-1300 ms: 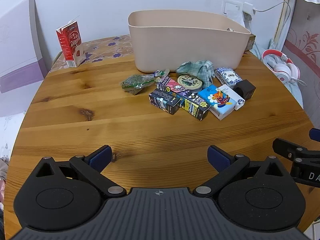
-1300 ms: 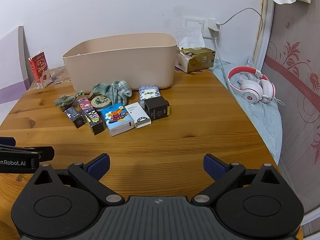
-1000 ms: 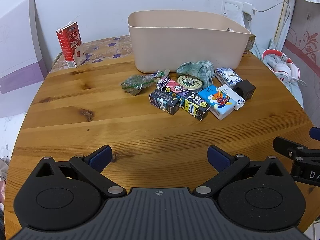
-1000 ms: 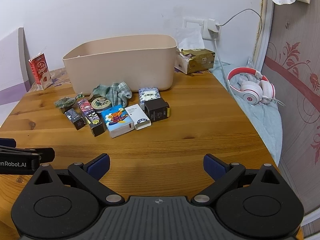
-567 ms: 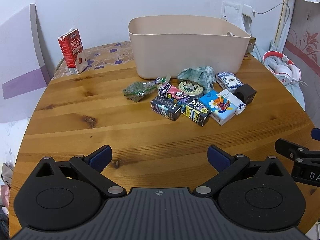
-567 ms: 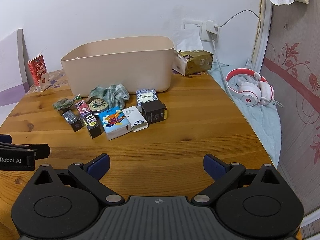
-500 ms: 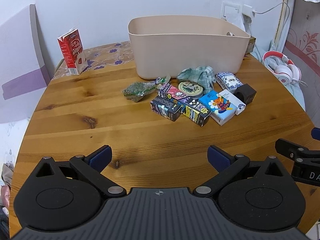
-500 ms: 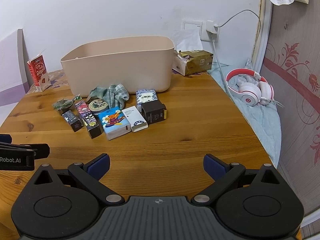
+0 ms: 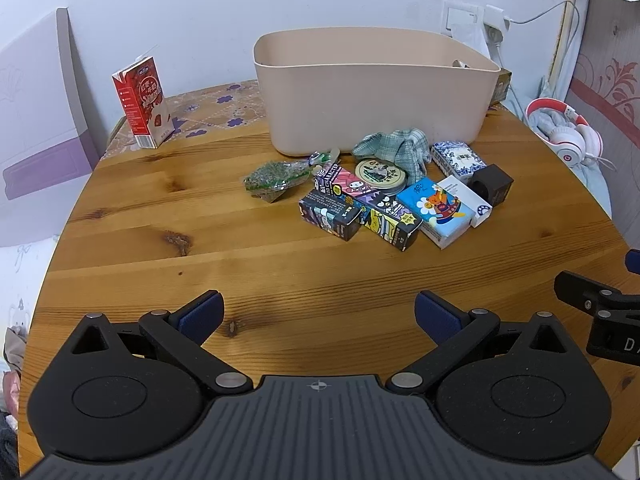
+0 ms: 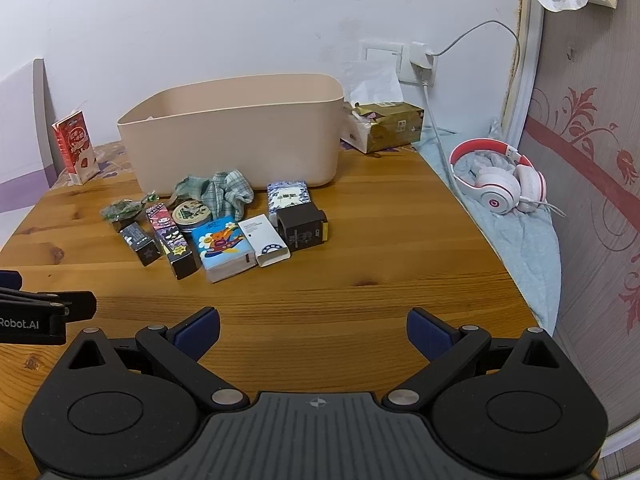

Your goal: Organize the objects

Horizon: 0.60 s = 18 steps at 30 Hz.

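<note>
Left gripper [image 9: 318, 312]: you hold it low over the near edge of the wooden table [image 9: 160, 240], jaws spread wide with nothing between the blue pads.
Right gripper [image 10: 313, 328]: you hold it beside the left one, also spread wide and empty, over bare wood.
Clutter: a tight cluster sits mid-table, well ahead of both tools and just in front of the bin.
Cluster, left side: a green snack packet [image 9: 276, 178], then two dark cartoon boxes [image 9: 362, 210] lying side by side and touching.
Cluster, middle: a round tin [image 9: 380, 172] with a checked cloth [image 9: 394, 146] bunched behind it, touching the tin.
Cluster, right side: a blue tissue pack [image 10: 224, 248], a white box [image 10: 264, 240], a black box [image 10: 302, 226] and a blue-patterned pack [image 10: 288, 196], each pressed against its neighbour.
Beige bin [image 10: 240, 136]: upright at the back of the table, open top; you cannot see its contents.
Milk carton [image 9: 142, 102]: upright, far left, apart from the rest.
Headphones [image 10: 500, 184]: on a cloth off the table's right edge.
</note>
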Each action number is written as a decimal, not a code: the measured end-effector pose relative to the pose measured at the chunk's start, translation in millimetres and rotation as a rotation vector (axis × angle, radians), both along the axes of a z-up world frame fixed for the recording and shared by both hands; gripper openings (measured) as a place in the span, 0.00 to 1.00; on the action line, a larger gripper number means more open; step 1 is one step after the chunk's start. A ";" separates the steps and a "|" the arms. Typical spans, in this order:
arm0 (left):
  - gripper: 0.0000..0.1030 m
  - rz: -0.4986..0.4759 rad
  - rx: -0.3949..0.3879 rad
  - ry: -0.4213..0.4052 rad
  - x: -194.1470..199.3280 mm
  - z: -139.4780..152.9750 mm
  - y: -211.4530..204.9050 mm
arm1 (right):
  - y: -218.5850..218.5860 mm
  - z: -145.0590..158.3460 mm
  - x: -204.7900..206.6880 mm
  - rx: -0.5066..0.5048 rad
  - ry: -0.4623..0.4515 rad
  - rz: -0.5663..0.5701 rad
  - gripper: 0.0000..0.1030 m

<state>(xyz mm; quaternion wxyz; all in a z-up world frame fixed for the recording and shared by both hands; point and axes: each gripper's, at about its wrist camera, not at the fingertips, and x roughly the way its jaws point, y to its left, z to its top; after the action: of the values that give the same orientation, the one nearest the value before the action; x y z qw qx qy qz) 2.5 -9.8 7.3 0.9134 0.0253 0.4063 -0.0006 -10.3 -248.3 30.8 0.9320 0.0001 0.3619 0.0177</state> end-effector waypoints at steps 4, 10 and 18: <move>1.00 -0.001 0.000 0.002 0.7 -0.5 -0.2 | -0.1 -0.5 0.7 0.004 -0.003 0.001 0.99; 1.00 -0.004 0.000 0.005 2.7 -2.4 0.1 | -1.7 -1.4 0.1 0.005 -0.009 0.003 0.99; 1.00 -0.006 0.003 0.007 4.9 -5.6 -0.5 | -1.0 -2.2 1.8 0.005 -0.015 0.021 0.99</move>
<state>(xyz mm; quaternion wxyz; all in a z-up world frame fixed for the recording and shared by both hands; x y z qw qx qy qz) 7.4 -10.3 1.8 0.9119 0.0280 0.4094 -0.0029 -8.5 -249.3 28.6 0.9345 -0.0016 0.3549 0.0285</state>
